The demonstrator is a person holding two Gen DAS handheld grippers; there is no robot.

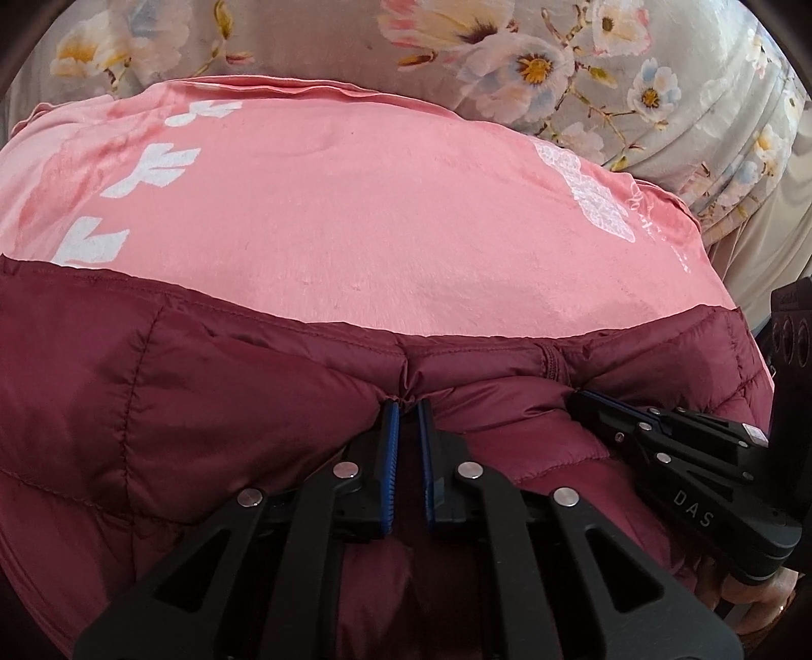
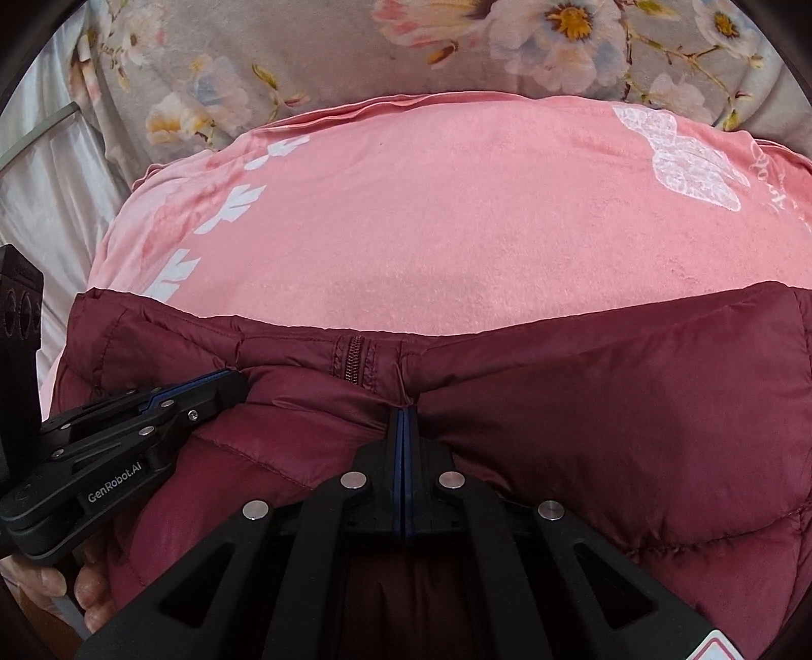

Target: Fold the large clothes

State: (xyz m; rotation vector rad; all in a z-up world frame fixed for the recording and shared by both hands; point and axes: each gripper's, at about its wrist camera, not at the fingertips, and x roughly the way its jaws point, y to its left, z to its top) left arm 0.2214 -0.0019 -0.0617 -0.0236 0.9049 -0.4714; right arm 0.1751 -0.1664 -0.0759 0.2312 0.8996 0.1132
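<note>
A dark red quilted puffer jacket (image 1: 228, 386) lies across the near part of a pink blanket (image 1: 385, 218); it also shows in the right wrist view (image 2: 609, 416). My left gripper (image 1: 407, 403) is shut on a pinch of the jacket's far edge, jaws a little apart around the fabric. My right gripper (image 2: 404, 410) is shut tight on the same edge, just right of the zipper (image 2: 353, 363). The right gripper shows in the left wrist view (image 1: 583, 396), the left gripper in the right wrist view (image 2: 233, 378). Both hold the edge side by side.
The pink blanket (image 2: 457, 228) with white prints lies on a grey floral bedspread (image 1: 507, 56), which also shows in the right wrist view (image 2: 304, 45). A white curtain or sheet (image 2: 45, 193) hangs at the left. The bed's right side drops off (image 1: 761, 243).
</note>
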